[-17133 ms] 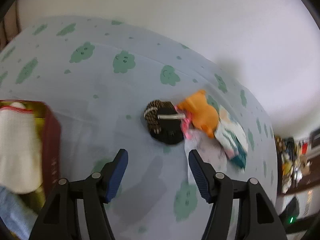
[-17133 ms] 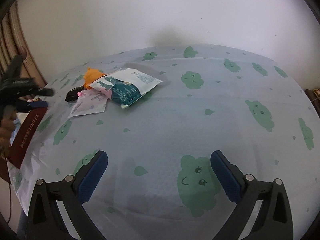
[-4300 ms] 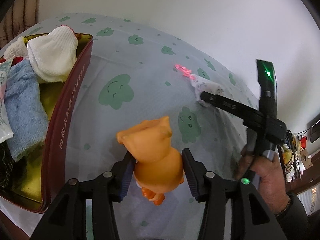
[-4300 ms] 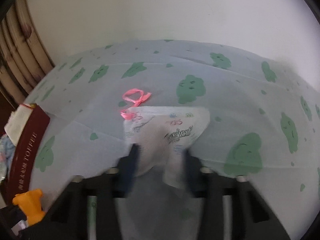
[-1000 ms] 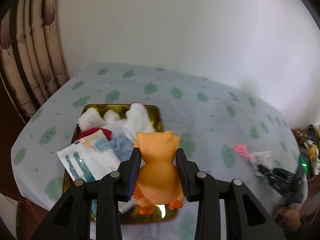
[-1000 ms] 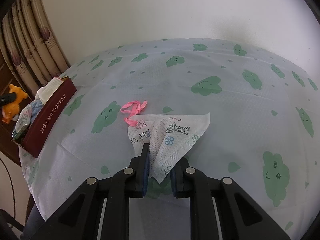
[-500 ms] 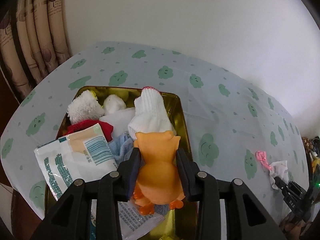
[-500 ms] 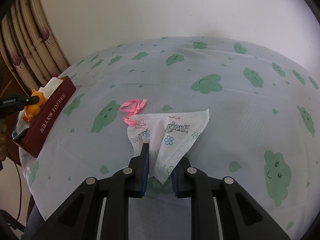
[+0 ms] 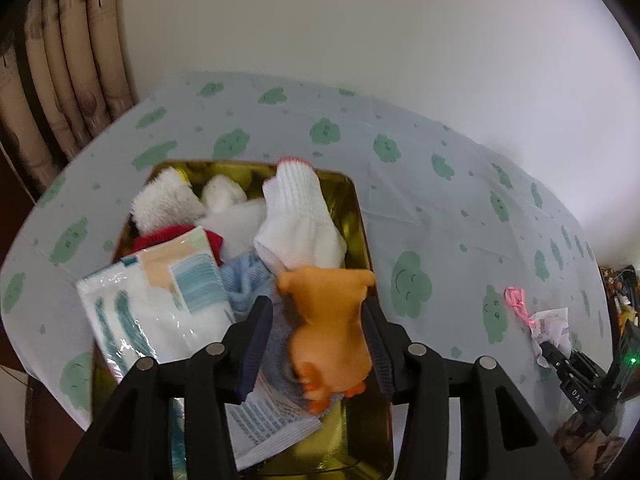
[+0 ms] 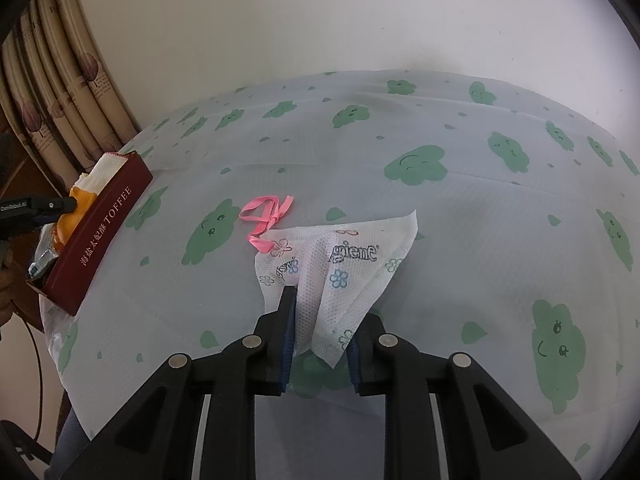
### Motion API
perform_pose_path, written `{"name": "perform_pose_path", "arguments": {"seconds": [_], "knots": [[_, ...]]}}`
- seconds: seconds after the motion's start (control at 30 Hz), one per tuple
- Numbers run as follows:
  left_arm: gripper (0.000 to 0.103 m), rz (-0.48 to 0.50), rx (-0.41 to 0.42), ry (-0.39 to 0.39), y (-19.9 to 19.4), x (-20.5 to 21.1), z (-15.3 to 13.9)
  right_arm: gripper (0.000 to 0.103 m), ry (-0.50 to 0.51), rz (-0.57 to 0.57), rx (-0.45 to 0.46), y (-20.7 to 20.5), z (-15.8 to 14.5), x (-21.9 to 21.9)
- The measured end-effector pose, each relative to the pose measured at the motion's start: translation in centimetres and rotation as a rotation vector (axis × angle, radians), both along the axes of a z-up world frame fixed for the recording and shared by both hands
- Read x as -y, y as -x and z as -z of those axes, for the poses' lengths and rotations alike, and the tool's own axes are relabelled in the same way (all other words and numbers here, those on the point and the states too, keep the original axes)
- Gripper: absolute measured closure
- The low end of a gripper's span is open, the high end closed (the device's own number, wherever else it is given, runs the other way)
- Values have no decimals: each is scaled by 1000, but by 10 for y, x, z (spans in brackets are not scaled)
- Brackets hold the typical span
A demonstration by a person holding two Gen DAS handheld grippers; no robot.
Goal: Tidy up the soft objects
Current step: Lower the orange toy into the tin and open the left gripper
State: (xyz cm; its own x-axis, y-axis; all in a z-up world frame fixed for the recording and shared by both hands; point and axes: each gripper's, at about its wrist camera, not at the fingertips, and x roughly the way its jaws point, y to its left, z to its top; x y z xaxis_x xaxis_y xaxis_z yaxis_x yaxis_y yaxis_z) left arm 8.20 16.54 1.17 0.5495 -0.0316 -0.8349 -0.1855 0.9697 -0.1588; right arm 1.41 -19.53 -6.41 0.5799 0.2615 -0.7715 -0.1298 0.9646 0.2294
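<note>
My left gripper [image 9: 318, 334] is open over the gold toffee tin [image 9: 352, 204]. The orange soft toy [image 9: 326, 328] sits between its fingers, touching only the right one, on the tin's contents. The tin holds a white sock [image 9: 298, 220], a blue cloth [image 9: 244, 276], a tissue pack [image 9: 160, 300] and white and red plush pieces. My right gripper [image 10: 320, 320] is shut on a white printed pouch [image 10: 340, 264] with a pink ribbon [image 10: 266, 214], low over the cloud-print tablecloth [image 10: 440, 240]. The pouch also shows in the left wrist view [image 9: 550, 326].
The tin's red side [image 10: 100, 240] shows at the left of the right wrist view, near the table's left edge. Curtains [image 9: 60, 60] hang behind that corner. A white wall runs behind the table. Cluttered items [image 9: 620, 288] lie at the far right.
My left gripper has lowered over the tin and its fingers have spread, leaving the orange toy loose. My right gripper still holds the pouch, almost unmoved.
</note>
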Motion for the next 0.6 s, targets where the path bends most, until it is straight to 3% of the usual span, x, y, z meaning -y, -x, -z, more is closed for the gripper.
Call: {"name": "perform_pose_path", "arguments": {"seconds": [0.23,0.4,0.47,0.6], "knots": [[53,-56,82,11,29,-6,-28,82,-15,-9,-7,0,1,-1],[52,-123,174,-5,71,-5,-48,84,-22,-26,-24,1,-2,-2],[46,-147,201,-9,88,-5,-52,85,-25,-34,-21,2,-6,-4],[46,-167,219,-31,116,-7,-51,85,-52,-57,5,8,-28,-17]]}}
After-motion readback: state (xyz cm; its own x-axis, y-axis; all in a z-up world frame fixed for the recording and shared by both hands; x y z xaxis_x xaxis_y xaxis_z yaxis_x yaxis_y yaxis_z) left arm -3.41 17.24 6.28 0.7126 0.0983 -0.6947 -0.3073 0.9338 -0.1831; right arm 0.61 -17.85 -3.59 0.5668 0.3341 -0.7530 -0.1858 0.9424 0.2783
